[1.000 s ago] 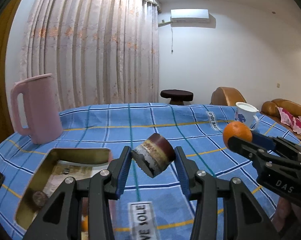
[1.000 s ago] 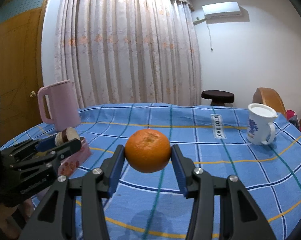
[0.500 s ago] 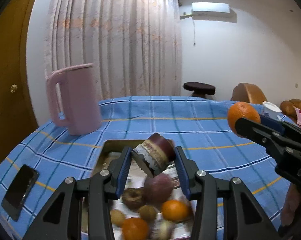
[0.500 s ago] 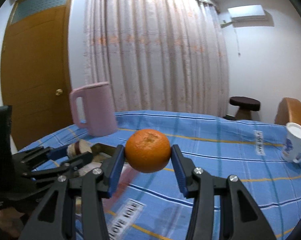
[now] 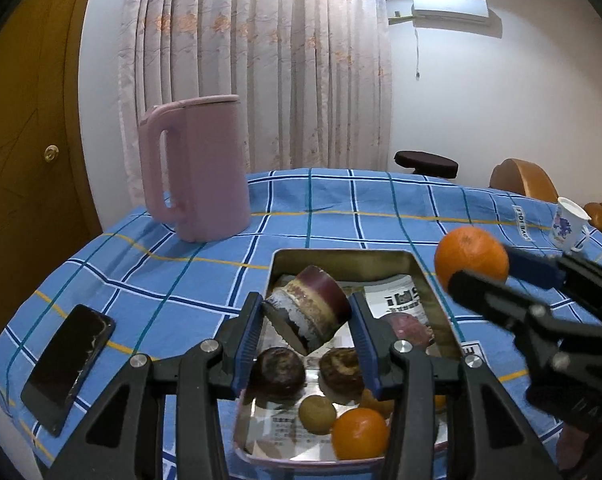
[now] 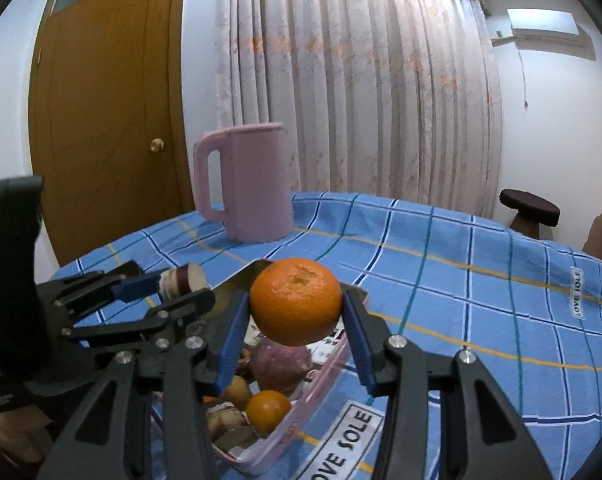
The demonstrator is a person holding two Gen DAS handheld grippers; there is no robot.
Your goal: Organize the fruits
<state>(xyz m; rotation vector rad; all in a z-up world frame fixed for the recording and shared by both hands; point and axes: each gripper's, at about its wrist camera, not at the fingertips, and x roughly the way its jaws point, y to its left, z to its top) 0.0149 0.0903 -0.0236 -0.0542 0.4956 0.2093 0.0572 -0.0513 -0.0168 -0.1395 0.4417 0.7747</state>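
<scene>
— What fruit is off the table?

— Two pieces. A round orange (image 6: pixel 296 306), pitted skin and stem dimple facing the camera, is held in the air above the near right edge of the tray (image 6: pixel 285 430). A cut chunk of purple fruit (image 5: pixel 309 312), dark skin around a pale, brown-streaked face, is held tilted over the middle of the tray.

— And in the tray?

— It is a metal tray with a pink rim, lined with printed paper. Inside lie a dark round fruit (image 5: pixel 277 374), a brown hollowed one (image 5: pixel 341 372), a reddish-purple one (image 5: pixel 407 326), a small tan ball (image 5: pixel 317 414) and a small orange (image 5: pixel 359 432) at the near end.
</scene>
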